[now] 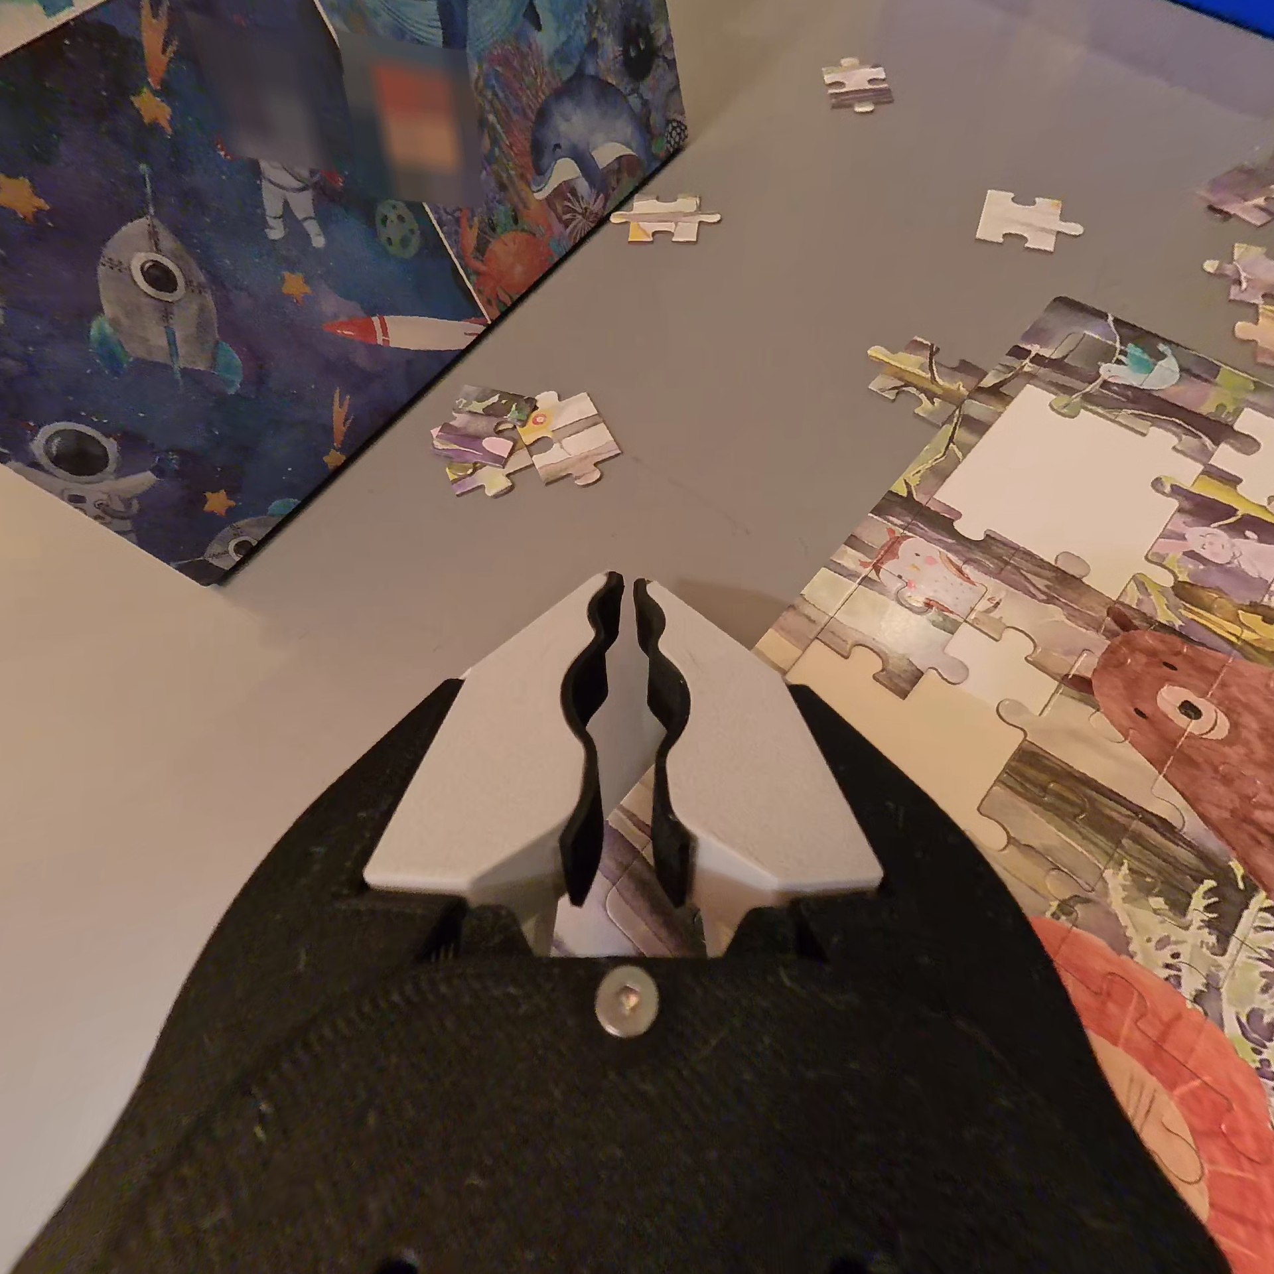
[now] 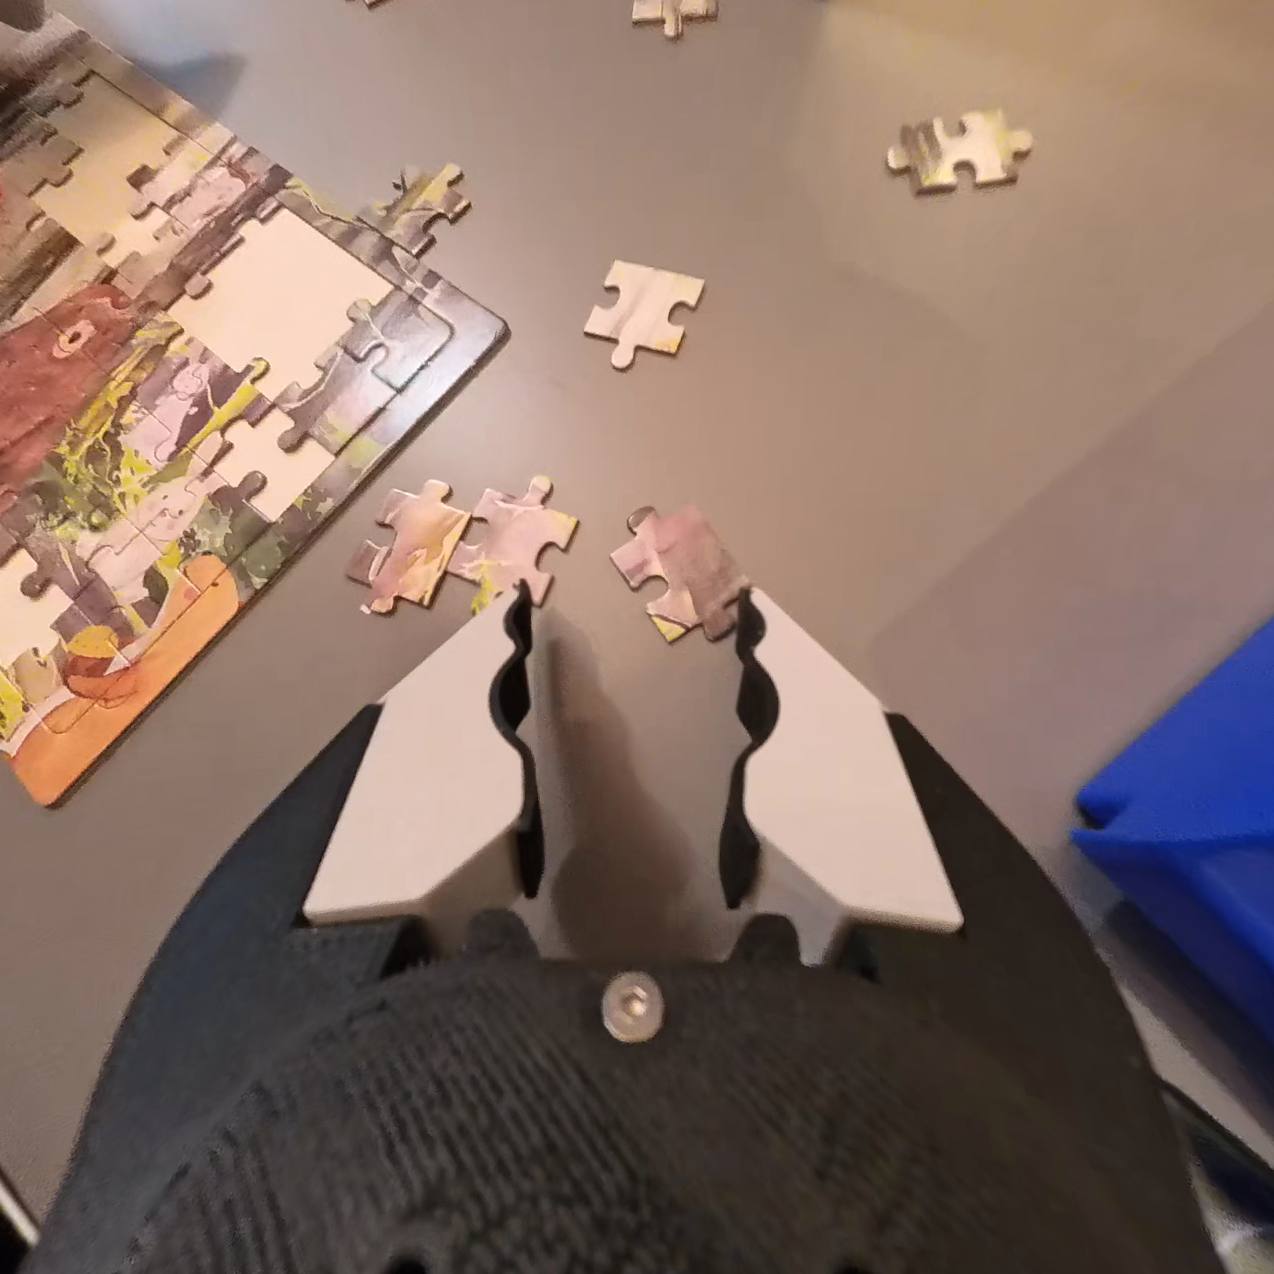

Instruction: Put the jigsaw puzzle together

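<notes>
The partly built jigsaw sits in its frame board (image 1: 1062,469), to the right of my left gripper, with a brown bear and several bare gaps. My left gripper (image 1: 622,579) is shut and empty, above the table by the board's near-left edge. In the right wrist view the board (image 2: 276,296) lies at the left. My right gripper (image 2: 634,596) is open and empty, low over the table. A pinkish loose piece (image 2: 679,572) lies just at its right fingertip, and two pieces (image 2: 469,544) lie side by side by its left fingertip.
Two illustrated puzzle boxes (image 1: 207,276) stand at the left. Loose pieces lie on the grey table: a small cluster (image 1: 524,441), single pieces (image 1: 665,217) (image 1: 1024,219), a pale piece (image 2: 644,314) and another one (image 2: 958,148). A blue bin (image 2: 1186,793) stands at the right. My hands' fingertips stand some 35 centimeters from each other. To reach the pale piece (image 2: 644,314) in a straight line is about 10 centimeters for my right fingers, about 25 centimeters for my left.
</notes>
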### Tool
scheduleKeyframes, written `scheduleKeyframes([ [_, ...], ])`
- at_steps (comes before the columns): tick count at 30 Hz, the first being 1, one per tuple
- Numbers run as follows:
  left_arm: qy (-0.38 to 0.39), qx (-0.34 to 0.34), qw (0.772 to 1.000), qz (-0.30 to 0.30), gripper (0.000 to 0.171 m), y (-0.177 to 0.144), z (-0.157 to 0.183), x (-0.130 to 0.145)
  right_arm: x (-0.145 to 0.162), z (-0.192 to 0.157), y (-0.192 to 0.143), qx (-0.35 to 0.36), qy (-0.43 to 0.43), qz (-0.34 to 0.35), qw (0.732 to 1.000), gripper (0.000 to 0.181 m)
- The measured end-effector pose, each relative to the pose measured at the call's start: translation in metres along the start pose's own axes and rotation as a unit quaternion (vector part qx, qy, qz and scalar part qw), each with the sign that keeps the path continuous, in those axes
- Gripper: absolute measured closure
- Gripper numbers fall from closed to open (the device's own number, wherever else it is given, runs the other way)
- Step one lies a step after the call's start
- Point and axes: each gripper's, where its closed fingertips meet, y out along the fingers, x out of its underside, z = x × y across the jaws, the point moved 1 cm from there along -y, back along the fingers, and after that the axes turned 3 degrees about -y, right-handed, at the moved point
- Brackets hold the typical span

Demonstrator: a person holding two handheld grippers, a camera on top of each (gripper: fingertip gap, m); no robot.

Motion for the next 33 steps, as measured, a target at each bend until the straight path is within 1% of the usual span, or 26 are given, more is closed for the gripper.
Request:
scheduleKeyframes([
  [2,-0.004,0.002,1.000,0.003,0.170,-0.001,-0.001,-0.001,0.006,-0.001,0.002,0.001,0.001,-0.006,1.000,0.115],
  [4,-0.007,0.003,1.000,0.008,0.170,-0.002,-0.001,-0.002,0.007,-0.006,0.001,0.000,0.000,-0.001,1.000,0.114],
  [8,-0.008,0.004,1.000,0.008,0.170,-0.002,-0.001,-0.002,0.011,-0.021,-0.005,-0.027,0.008,-0.013,1.000,0.119],
  [10,-0.007,0.003,1.000,0.008,0.170,-0.002,-0.001,-0.002,0.011,-0.039,-0.008,-0.077,0.010,-0.016,0.997,0.123],
  [12,-0.004,0.002,1.000,0.008,0.170,-0.002,-0.001,-0.002,-0.001,-0.062,-0.013,-0.147,0.017,0.016,0.989,0.123],
  [13,-0.003,0.002,1.000,0.009,0.171,-0.002,0.000,-0.002,-0.009,-0.067,-0.015,-0.162,0.016,0.040,0.986,0.123],
  [14,-0.003,0.001,1.000,0.009,0.171,-0.002,0.000,-0.002,-0.014,-0.065,-0.017,-0.159,0.013,0.058,0.986,0.124],
  [18,-0.002,0.001,1.000,0.007,0.170,-0.001,0.000,-0.001,-0.023,-0.032,-0.023,-0.076,0.004,0.093,0.993,0.127],
  [20,-0.001,0.001,1.000,0.006,0.170,-0.001,0.000,-0.001,-0.025,-0.020,-0.026,-0.055,0.008,0.107,0.993,0.128],
  [22,-0.001,0.002,1.000,0.004,0.170,-0.001,0.000,-0.001,-0.025,-0.013,-0.025,-0.044,0.008,0.106,0.993,0.129],
  [27,0.002,0.000,1.000,0.001,0.170,0.000,0.000,0.000,-0.028,-0.014,-0.010,-0.059,-0.016,0.070,0.996,0.125],
  [29,0.002,0.000,1.000,0.000,0.170,0.000,0.000,0.000,-0.025,-0.007,-0.003,-0.043,-0.028,0.022,0.998,0.124],
  [31,0.002,-0.001,1.000,0.001,0.170,0.000,0.000,0.000,-0.015,0.000,0.003,-0.023,-0.043,-0.035,0.998,0.121],
  [33,0.000,-0.001,1.000,0.004,0.170,-0.001,0.000,-0.001,-0.004,0.000,0.006,-0.019,-0.050,-0.069,0.996,0.118],
])
